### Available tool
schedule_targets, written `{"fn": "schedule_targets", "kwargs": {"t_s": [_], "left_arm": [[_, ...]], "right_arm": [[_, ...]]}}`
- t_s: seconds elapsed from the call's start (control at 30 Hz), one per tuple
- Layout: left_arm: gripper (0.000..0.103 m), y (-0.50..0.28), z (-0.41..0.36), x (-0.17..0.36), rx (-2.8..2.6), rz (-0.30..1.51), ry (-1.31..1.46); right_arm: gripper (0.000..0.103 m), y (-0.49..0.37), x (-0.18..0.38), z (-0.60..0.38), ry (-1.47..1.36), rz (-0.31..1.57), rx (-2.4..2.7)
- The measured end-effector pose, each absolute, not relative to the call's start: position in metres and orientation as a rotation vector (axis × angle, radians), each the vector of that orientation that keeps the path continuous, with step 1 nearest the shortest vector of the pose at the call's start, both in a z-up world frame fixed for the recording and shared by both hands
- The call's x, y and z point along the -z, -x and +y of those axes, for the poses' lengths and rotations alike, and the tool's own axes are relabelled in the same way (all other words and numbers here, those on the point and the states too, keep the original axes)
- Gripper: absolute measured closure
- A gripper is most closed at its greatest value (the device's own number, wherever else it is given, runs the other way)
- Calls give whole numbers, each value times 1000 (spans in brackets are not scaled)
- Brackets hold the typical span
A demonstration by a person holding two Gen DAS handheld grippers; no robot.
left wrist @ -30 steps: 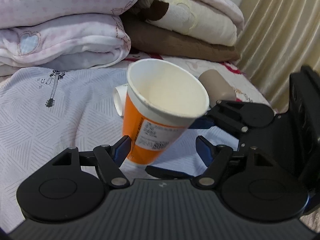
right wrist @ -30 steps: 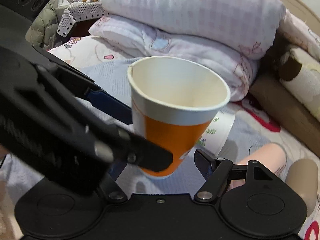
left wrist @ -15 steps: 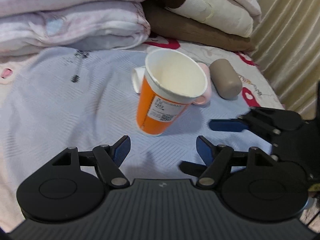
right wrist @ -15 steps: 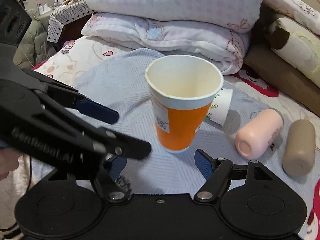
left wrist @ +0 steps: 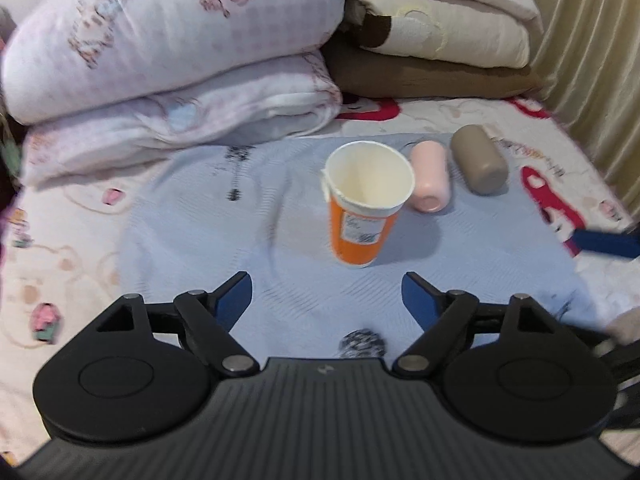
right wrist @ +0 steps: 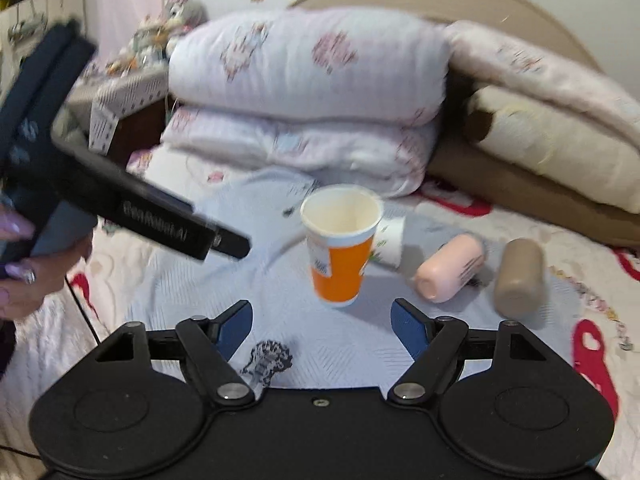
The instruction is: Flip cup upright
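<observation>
The orange paper cup (left wrist: pixel 366 206) stands upright on the blue cloth (left wrist: pixel 208 240) with open cloth on its left and in front. Just beside it on the right lie a pink cup (left wrist: pixel 429 178) and a brown cup (left wrist: pixel 478 165), both on their sides, narrowing that approach. Behind it a white cup (right wrist: pixel 390 240) lies close against its far side. Stacked quilts (left wrist: pixel 172 64) wall off the back. The left tool (left wrist: pixel 326 298) and right tool (right wrist: pixel 322 322) sit spread wide, well apart from the cup, nothing between them.
</observation>
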State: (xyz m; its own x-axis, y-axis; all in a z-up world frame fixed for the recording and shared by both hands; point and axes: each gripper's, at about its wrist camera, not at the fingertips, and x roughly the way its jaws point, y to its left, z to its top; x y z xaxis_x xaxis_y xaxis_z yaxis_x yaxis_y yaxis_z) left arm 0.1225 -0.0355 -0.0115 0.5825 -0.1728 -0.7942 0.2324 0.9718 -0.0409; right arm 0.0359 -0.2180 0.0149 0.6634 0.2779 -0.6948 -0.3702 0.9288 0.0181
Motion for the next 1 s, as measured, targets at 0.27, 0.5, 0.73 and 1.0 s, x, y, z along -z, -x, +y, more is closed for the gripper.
{"fn": "schedule_targets", "kwargs": {"t_s": [0.27, 0.5, 0.73, 1.0], "left_arm": [[14, -93, -36, -6, 151, 902, -108], [6, -76, -34, -21, 123, 889, -126], [3, -65, -34, -35, 122, 900, -119], [2, -57, -31, -44, 103, 912, -117]], "right_arm": [[20, -8, -40, -235, 46, 708, -284], [12, 1, -48, -245, -22, 719, -202], [2, -3, -49, -243, -43, 791, -52], [2, 0, -56, -242, -49, 827, -4]]}}
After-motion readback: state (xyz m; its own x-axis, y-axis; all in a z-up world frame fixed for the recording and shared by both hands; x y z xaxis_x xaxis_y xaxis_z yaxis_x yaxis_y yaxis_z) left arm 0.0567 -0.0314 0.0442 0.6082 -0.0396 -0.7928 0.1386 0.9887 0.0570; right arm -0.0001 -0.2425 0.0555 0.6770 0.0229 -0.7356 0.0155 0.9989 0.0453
